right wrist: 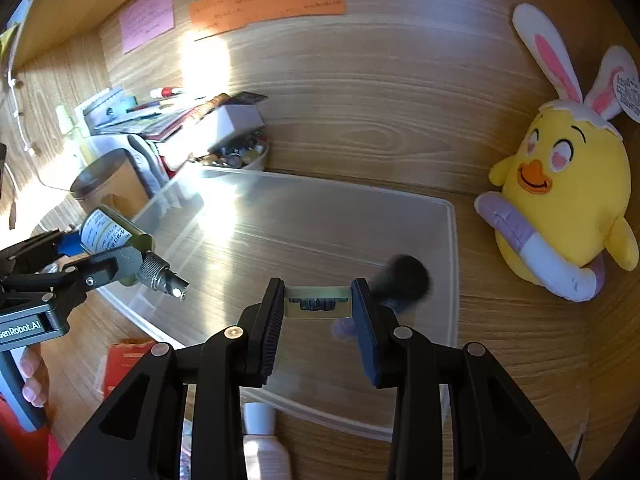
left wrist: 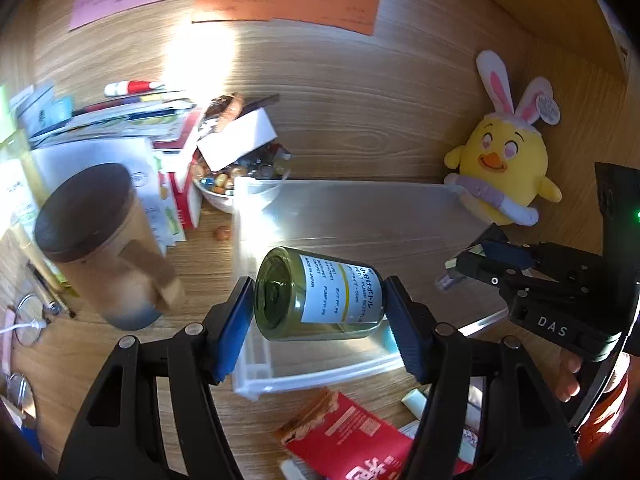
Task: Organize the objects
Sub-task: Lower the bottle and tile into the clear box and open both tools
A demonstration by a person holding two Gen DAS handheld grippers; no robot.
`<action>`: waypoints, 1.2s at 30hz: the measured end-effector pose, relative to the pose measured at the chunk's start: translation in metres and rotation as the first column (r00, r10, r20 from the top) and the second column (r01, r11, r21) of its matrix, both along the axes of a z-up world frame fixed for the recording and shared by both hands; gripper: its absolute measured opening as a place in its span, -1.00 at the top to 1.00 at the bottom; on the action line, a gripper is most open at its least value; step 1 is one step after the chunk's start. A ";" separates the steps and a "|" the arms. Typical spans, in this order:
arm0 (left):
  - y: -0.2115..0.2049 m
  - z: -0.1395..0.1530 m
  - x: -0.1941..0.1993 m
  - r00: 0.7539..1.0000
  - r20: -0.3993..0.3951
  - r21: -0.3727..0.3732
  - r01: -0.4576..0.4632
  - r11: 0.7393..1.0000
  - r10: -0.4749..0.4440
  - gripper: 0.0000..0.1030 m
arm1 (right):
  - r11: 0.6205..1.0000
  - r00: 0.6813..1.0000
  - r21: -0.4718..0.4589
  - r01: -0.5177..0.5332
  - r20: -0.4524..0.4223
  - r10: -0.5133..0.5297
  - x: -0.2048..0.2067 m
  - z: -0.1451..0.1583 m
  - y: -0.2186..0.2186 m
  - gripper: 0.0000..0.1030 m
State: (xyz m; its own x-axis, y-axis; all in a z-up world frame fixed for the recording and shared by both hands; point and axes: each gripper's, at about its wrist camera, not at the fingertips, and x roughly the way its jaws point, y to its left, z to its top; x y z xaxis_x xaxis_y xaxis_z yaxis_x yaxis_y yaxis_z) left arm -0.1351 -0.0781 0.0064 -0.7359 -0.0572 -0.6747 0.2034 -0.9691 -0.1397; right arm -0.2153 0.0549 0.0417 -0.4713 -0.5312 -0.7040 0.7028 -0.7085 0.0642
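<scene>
My left gripper (left wrist: pixel 320 300) is shut on a green glass pump bottle (left wrist: pixel 320 294) with a white label, held on its side above the left end of a clear plastic bin (left wrist: pixel 360 208). In the right wrist view the bottle (right wrist: pixel 114 236) shows at the left with its metal pump neck (right wrist: pixel 164 278) pointing into the bin (right wrist: pixel 450 240). My right gripper (right wrist: pixel 318 304) is shut on a small flat clear packet (right wrist: pixel 318 303) above the bin. A dark round blurred object (right wrist: pixel 404 276) is beside its right finger.
A yellow chick plush (right wrist: pixel 560 200) with bunny ears sits right of the bin. A lidded brown mug (left wrist: pixel 100 240), a bowl of beads (left wrist: pixel 236 176) and stacked papers (left wrist: pixel 120 120) stand at the left. A red packet (left wrist: pixel 348 432) and a white bottle (right wrist: pixel 260 436) lie in front.
</scene>
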 end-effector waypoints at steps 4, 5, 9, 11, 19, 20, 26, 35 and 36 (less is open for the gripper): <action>0.007 -0.005 -0.011 1.000 0.024 -0.030 0.012 0.999 -0.011 -0.25 | 1.000 1.000 0.010 -0.001 0.013 0.001 -0.005 -0.006 0.003 0.40; 0.008 -0.007 -0.013 0.999 0.030 -0.033 0.015 0.999 -0.014 -0.25 | 1.000 1.000 0.011 -0.002 0.015 0.002 -0.006 -0.008 0.003 0.40; 0.012 -0.014 -0.022 0.997 0.065 -0.030 0.033 0.999 -0.031 -0.25 | 1.000 0.999 0.017 -0.016 0.031 0.016 -0.007 -0.013 0.002 0.40; 0.013 -0.018 -0.025 0.996 0.079 -0.027 0.039 0.999 -0.037 -0.25 | 0.999 0.999 0.026 -0.020 0.037 0.019 -0.007 -0.014 0.001 0.40; 0.018 -0.022 -0.026 0.994 0.097 -0.047 0.057 0.997 -0.052 -0.25 | 0.999 0.998 0.024 -0.033 0.053 0.031 -0.007 -0.012 0.004 0.40; 0.018 -0.022 -0.026 0.994 0.098 -0.046 0.058 0.997 -0.053 -0.26 | 0.999 0.998 0.026 -0.033 0.055 0.031 -0.007 -0.012 0.004 0.39; 0.021 -0.015 -0.018 0.996 0.076 -0.035 0.058 0.998 -0.055 -0.42 | 0.999 0.998 0.035 -0.037 0.049 0.036 -0.003 -0.010 0.006 0.27; 0.026 0.009 0.014 0.999 0.007 -0.052 0.039 0.998 -0.039 -0.80 | 1.000 1.000 0.015 -0.017 -0.024 0.018 0.015 0.007 0.025 -0.11; 0.027 0.009 0.017 0.999 0.005 -0.056 0.039 0.998 -0.039 -0.83 | 1.000 0.999 0.013 -0.016 -0.032 0.016 0.018 0.009 0.027 -0.15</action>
State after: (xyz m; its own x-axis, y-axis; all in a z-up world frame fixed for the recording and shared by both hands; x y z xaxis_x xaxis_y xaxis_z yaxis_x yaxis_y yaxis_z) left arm -0.1178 -0.0507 0.0157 -0.7354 -0.0663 -0.6744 0.1656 -0.9826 -0.0840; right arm -0.1974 0.0821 0.0510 -0.4852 -0.5303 -0.6952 0.7156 -0.6977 0.0328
